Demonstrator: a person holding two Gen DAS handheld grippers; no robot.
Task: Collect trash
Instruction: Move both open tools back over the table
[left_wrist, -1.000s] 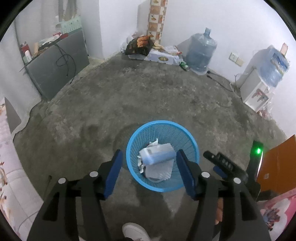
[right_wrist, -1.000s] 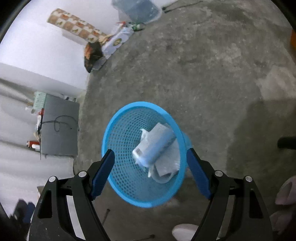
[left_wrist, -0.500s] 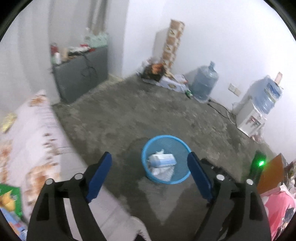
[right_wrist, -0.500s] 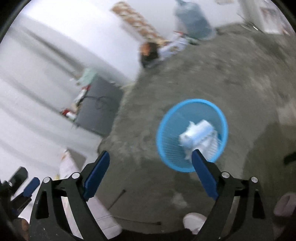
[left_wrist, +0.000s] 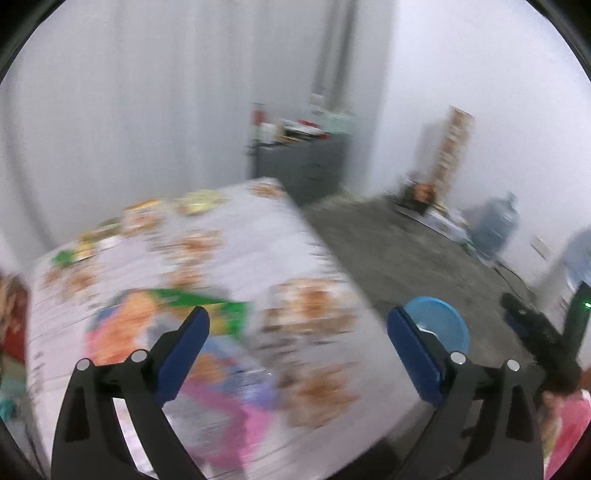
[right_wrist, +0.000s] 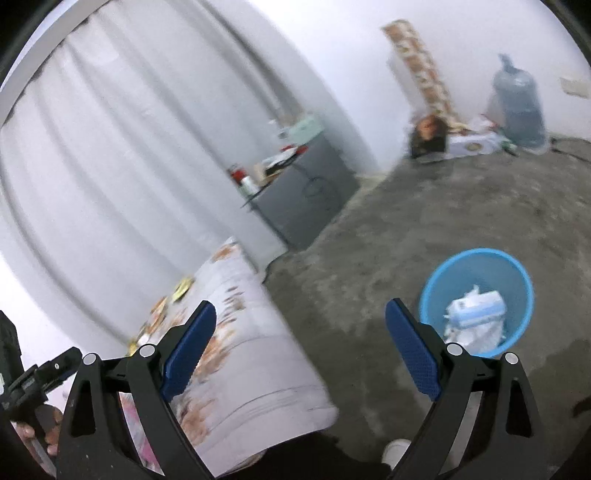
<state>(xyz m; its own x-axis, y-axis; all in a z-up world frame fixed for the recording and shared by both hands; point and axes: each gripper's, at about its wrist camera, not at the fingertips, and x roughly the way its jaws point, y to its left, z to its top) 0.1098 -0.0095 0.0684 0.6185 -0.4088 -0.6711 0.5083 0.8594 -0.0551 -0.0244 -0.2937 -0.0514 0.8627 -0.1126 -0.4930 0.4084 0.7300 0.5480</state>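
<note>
Blue plastic mesh basket (right_wrist: 517, 280) on rough matt concrete floor (right_wrist: 369, 258); printed cloth covers the table (right_wrist: 251, 354).

White curtain (right_wrist: 110, 166), grey cabinet (right_wrist: 306, 199), concrete floor (right_wrist: 406, 229), patterned bed (left_wrist: 221, 295), white walls (left_wrist: 480, 74).

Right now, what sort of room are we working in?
Probably a lived-in bedroom or spare room: a bed with a patterned sheet, a gray cabinet cluttered on top, a water jug by the wall, and a blue trash basket on bare concrete floor.

one basket (right_wrist: 476, 258), two tools.
</note>
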